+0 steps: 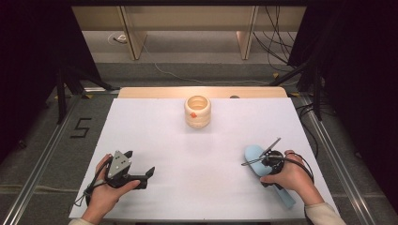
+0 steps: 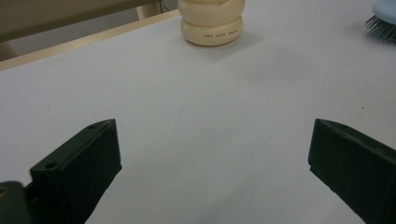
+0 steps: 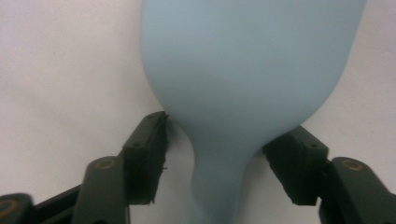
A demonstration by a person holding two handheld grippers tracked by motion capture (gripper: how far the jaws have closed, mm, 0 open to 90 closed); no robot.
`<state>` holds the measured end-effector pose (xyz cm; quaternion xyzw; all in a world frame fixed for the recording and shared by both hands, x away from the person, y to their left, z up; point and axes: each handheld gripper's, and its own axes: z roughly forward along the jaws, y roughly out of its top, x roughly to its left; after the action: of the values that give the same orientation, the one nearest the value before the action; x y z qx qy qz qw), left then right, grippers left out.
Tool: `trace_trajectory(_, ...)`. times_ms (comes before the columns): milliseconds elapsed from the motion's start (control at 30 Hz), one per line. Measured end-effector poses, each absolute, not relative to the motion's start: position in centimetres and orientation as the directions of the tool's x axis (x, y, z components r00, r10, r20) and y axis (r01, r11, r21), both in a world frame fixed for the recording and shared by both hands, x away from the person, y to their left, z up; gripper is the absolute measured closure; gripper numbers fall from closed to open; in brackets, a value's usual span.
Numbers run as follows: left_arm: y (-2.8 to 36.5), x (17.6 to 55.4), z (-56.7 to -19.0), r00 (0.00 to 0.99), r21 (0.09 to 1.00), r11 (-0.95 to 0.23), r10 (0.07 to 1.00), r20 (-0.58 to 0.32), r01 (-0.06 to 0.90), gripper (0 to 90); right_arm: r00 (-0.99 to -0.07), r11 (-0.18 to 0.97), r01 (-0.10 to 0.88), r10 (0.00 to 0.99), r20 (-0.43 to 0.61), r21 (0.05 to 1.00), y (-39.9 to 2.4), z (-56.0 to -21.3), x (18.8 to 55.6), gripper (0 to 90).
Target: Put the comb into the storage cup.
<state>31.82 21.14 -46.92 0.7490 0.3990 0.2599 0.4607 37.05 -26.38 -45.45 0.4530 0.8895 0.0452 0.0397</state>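
At lower right of the matte white desk [image 1: 197,159], right tongs [image 3: 215,154] spread astride the smooth pale-blue hairbrush [image 3: 247,70] neck; left tongs [image 2: 210,163] spread; ribbed cream cup [image 1: 197,111] upper centre.

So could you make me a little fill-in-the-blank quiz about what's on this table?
1. The hairbrush is pale ____ in colour.
2. The cream container stands near the ____ edge of the white table.
3. The right gripper has its jaws on either side of the brush's ____.
4. The left gripper has its jaws wide ____.

Missing words: blue; far; neck; open
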Motion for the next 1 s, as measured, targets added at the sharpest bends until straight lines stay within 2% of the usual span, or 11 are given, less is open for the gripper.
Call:
trace_trajectory(33,21.12,31.82,-46.94,0.546,0.897,-0.257,0.838,0.021,0.359,1.7,-0.578,0.577,0.808,0.815,-0.028,0.121,-26.55,-45.36,37.08,48.9)
trace_trajectory(133,21.11,31.83,-46.93,0.547,0.897,-0.258,0.837,0.022,0.359,1.8,-0.569,0.568,0.814,0.822,-0.029,0.122,-26.64,-45.31,37.1,53.4)
trace_trajectory(400,21.12,31.82,-46.94,0.547,0.897,-0.257,0.837,0.021,0.36,2.0,-0.568,0.568,0.815,0.822,-0.033,0.114,-26.56,-45.28,37.05,57.7)
trace_trajectory(767,21.17,31.81,-46.93,0.548,0.897,-0.26,0.836,0.023,0.358,2.1,-0.561,0.56,0.822,0.828,-0.026,0.104,-26.59,-45.16,36.97,68.3)
trace_trajectory(1000,21.16,31.81,-46.92,0.547,0.898,-0.257,0.837,0.022,0.358,2.2,-0.558,0.557,0.823,0.829,-0.023,0.112,-26.68,-45.13,36.87,69.7)
